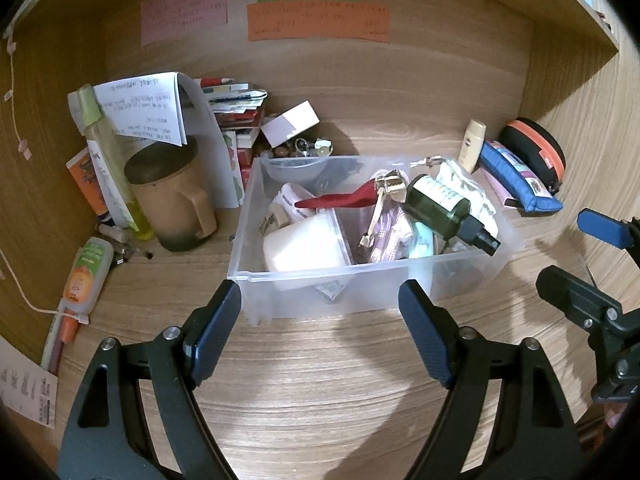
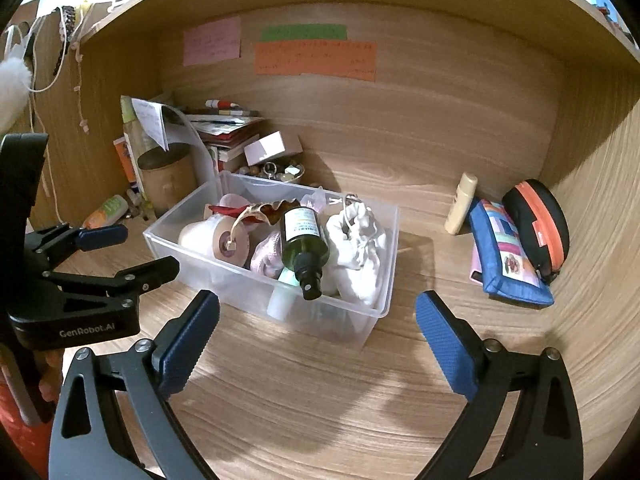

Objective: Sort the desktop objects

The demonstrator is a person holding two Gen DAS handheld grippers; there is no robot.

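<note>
— Any legible lettering here?
— One mark: "GenRobot.AI", in pale letters on the black body of the left claw (image 2: 102, 234), seen from the right wrist camera.
— The coloured paper notes (image 1: 318, 22) on the back wall?
— Handwritten lines, too blurred to read.
— The green spray bottle (image 2: 304, 242)?
— A printed label, text too small to make out.
</note>
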